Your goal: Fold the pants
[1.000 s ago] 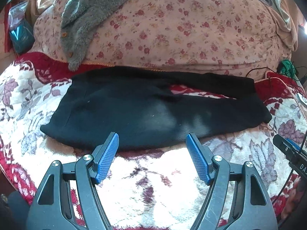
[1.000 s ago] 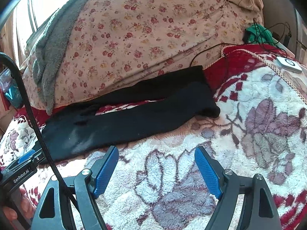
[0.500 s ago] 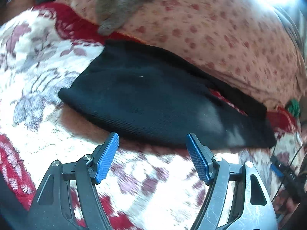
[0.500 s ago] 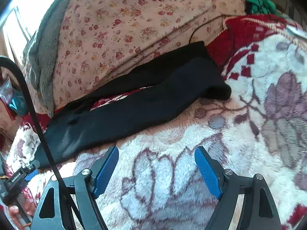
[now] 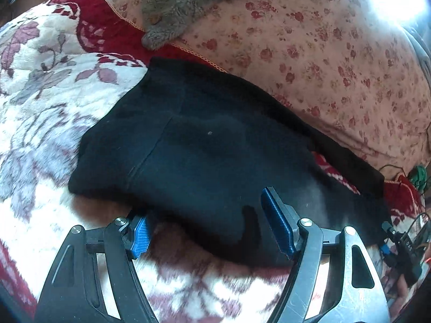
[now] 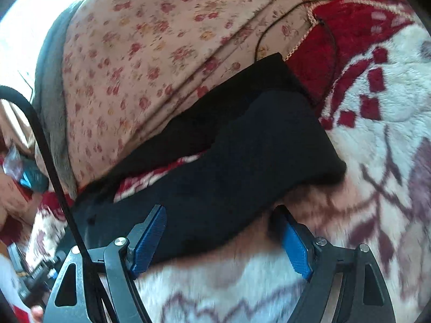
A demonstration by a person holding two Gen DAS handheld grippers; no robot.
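Observation:
Black pants (image 5: pixel 204 145) lie flat on a white and red floral blanket (image 5: pixel 40 80), waist to the left, legs running right. My left gripper (image 5: pixel 207 220) is open at the near edge of the waist part, its left finger tucked under the cloth and its right finger on top. In the right wrist view the two legs (image 6: pixel 242 156) lie slightly apart with blanket showing between them. My right gripper (image 6: pixel 223 237) is open and straddles the near edge of the nearer leg, close to its hem.
A big pink floral quilt (image 5: pixel 309 53) rises right behind the pants. A grey fleece garment (image 5: pixel 188 0) lies on it. A black cable (image 6: pixel 48 145) hangs at the left of the right wrist view. A green bundle (image 5: pixel 417 175) and cords lie at the far right.
Both grippers have moved forward and down to the near edge of the pants, the left at the waist end, the right at the leg end. Both stay open.

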